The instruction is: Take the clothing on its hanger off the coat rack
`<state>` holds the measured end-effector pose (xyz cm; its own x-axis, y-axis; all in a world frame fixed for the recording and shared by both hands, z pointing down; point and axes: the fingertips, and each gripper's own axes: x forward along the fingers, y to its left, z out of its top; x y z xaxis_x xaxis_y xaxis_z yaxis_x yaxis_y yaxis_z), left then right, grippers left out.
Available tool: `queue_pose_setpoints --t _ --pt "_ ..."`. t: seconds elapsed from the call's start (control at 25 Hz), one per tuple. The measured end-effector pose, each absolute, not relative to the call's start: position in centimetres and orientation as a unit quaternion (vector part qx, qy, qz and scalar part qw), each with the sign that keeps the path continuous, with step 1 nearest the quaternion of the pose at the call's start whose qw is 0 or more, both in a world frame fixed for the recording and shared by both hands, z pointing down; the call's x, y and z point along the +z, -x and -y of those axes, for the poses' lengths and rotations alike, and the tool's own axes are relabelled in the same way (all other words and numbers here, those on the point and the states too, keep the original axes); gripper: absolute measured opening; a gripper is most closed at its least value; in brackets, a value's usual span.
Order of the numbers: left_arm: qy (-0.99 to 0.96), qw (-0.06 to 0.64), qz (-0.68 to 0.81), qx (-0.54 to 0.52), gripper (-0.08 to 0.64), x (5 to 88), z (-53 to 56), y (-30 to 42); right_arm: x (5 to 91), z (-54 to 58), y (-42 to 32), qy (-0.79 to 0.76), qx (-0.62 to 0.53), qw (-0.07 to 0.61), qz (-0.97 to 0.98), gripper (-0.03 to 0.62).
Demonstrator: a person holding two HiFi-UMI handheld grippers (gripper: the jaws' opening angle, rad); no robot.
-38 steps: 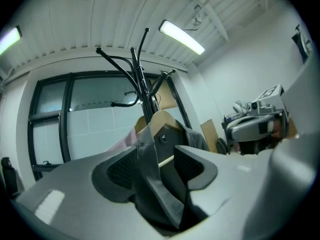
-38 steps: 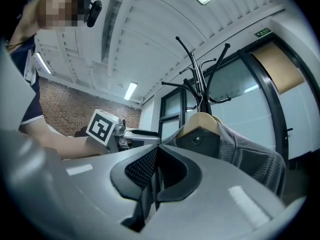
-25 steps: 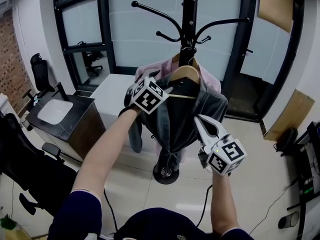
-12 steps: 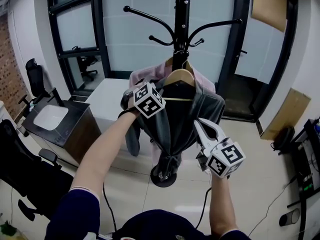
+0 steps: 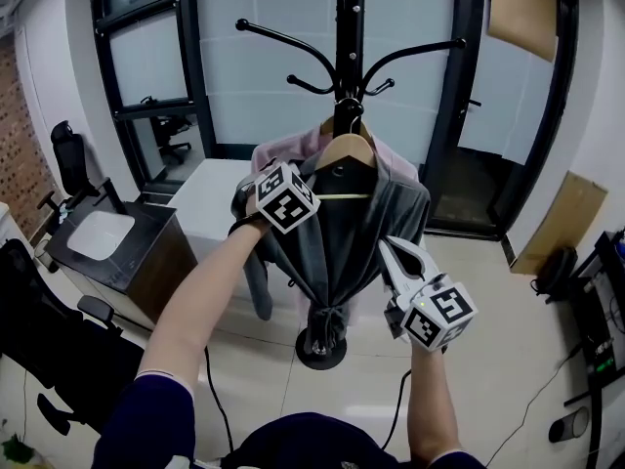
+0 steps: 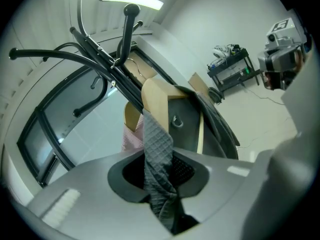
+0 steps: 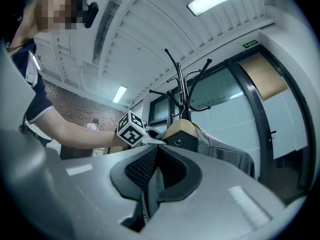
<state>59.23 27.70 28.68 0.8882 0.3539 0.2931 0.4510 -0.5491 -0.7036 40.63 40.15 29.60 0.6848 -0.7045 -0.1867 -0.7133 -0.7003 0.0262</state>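
Glass doors (image 5: pixel 254 106) back grey waffle-textured clothing (image 5: pixel 405 208) on wooden hanger (image 5: pixel 347 150).

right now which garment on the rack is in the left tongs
The grey garment: the left tongs have just been closing on it; the pink garment hangs behind.

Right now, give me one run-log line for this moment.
left tool: jaws have just been closing, pinching grey waffle-textured garment | wooden hanger: on black metal coat rack

Coat rack (image 5: pixel 353 27) bearing hangered grey garment (image 5: pixel 395 213)
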Motion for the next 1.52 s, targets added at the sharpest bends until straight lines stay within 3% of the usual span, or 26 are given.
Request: queue_pose_setpoints --t 0.4,0.76,1.52 --pt "0.860 0.458 0.226 -0.014 0.078 25.2 -30.4 -57.5 29.6 -41.4 -40.3 0.919 0.091 0.026 -0.383 0.002" --pt "0.865 0.430 0.258 -0.022 0.078 27.0 -33.1 -55.3 29.8 -42.4 -39.8 0.916 0.088 0.029 -0.390 0.002" --pt "0.894 0.410 0.140 -0.112 0.080 31.7 -22.1 -47.1 30.7 -35.3 -37.8 0.842 0.068 0.033 -0.535 0.002"
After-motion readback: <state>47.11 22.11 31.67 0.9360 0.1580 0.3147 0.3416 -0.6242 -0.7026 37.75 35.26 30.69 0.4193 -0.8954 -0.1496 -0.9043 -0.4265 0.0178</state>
